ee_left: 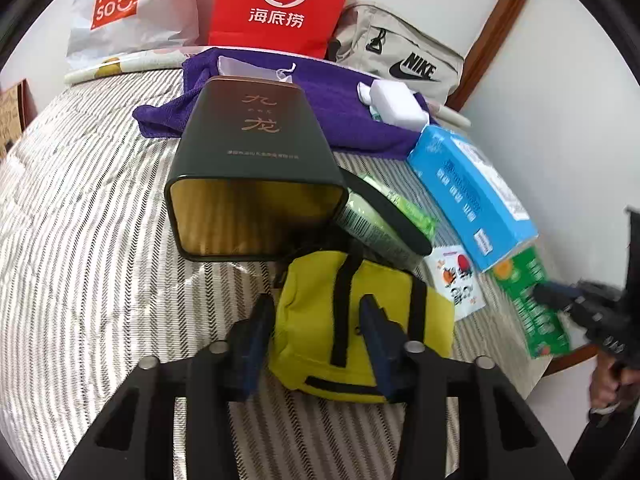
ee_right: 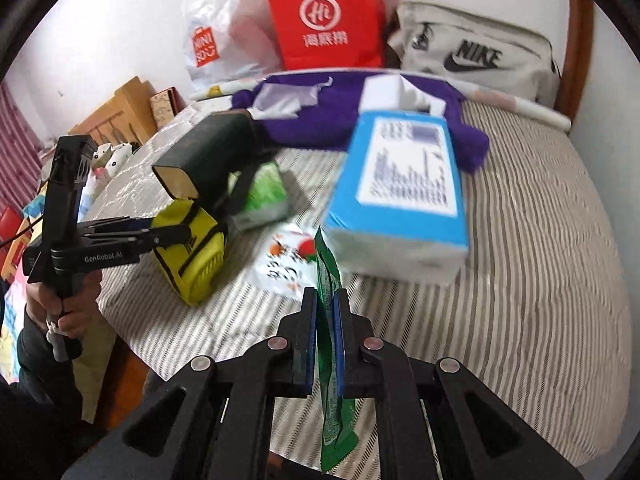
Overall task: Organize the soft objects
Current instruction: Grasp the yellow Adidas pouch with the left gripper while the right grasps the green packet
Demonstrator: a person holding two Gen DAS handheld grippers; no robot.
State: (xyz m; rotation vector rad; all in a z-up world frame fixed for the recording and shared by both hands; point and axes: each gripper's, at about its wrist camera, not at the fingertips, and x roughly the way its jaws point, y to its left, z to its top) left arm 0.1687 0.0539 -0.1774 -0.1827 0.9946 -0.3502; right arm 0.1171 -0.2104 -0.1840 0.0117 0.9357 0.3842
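Left wrist view shows the left claw (ee_left: 316,320) part open, its blue pads (ee_left: 256,328) straddling the near end of a yellow pouch (ee_left: 360,320) on the striped bed (ee_left: 100,220); whether the pads press the fabric I cannot tell. Just beyond the pouch lies a dark tin (ee_left: 248,168) on its side, mouth toward the camera. Right of the tin sit a green pack (ee_left: 384,216) under a black strap, a white sachet (ee_left: 460,280), and a blue tissue box (ee_left: 468,192). A purple towel (ee_left: 332,100) lies farther back.

Right wrist view has the right claw (ee_right: 324,320) clamped tight on a green packet (ee_right: 330,288), held edge-on between the pads. The tissue box (ee_right: 400,184) lies just ahead and right of it, the sachet (ee_right: 284,264) ahead and left. Far left, a hand (ee_right: 64,308) grips the left claw (ee_right: 160,232) at the pouch (ee_right: 192,248).
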